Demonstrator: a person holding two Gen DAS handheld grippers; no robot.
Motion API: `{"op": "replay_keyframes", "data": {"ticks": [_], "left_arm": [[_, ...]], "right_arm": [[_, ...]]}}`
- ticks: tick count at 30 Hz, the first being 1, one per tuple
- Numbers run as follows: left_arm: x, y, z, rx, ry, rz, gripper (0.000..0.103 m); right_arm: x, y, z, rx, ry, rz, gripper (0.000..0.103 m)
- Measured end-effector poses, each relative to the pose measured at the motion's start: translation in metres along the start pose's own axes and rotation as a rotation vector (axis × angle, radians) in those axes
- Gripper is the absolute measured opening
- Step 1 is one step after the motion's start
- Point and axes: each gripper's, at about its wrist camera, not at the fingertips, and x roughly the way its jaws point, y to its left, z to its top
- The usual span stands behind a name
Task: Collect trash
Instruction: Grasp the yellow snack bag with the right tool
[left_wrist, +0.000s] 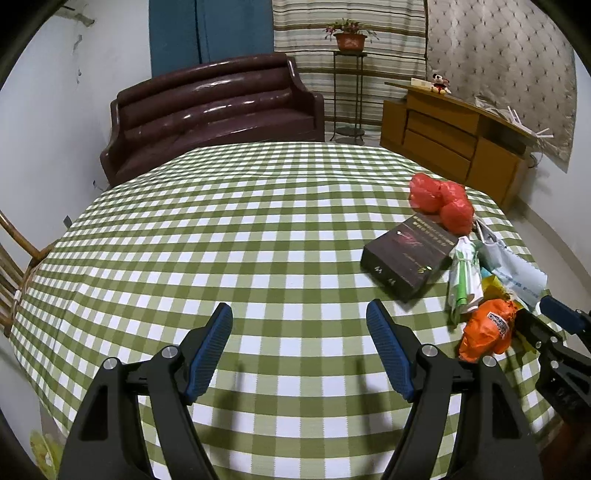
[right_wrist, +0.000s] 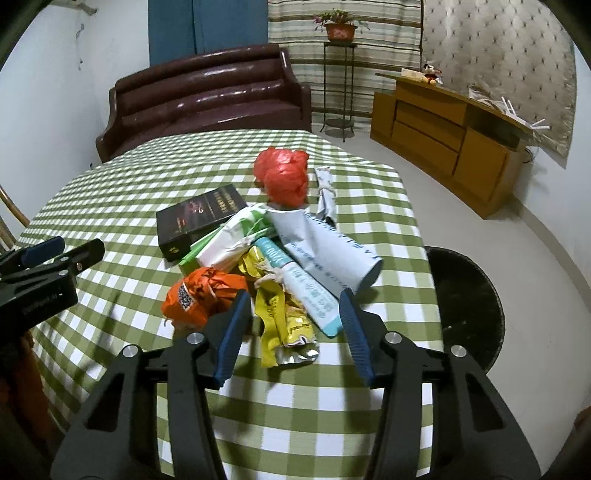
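Left wrist view: the trash heap sits at the right of the green-and-white checked tablecloth, its far side cut off by the right gripper entering from the edge. Left gripper hangs released over bare cloth, heap well to its right. Visible: crumpled red plastic bag, flat black box, crumpled orange wrapper.

Right wrist view: print on the wrappers too small to read. Right gripper stands open, pads clear; crumpled yellow foil wrapper lies between its fingers, orange wrapper just left, pale blue rolled paper packet beyond.
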Motion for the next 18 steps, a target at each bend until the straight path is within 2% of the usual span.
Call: {"op": "replay_keyframes", "data": {"ticks": [7, 9, 18], "left_arm": [[0.004, 0.007, -0.003, -0.011, 0.009, -0.011, 0.073], [0.005, 0.008, -0.003, -0.013, 0.013, -0.015, 0.073], [0.005, 0.006, -0.005, -0.005, 0.015, -0.033, 0.073]], "right_arm": [[0.011, 0.007, 0.001, -0.027, 0.052, -0.005, 0.040], [0.013, 0.010, 0.001, -0.035, 0.062, -0.003, 0.035], [0.009, 0.010, 0.000, -0.042, 0.048, -0.009, 0.033]]}}
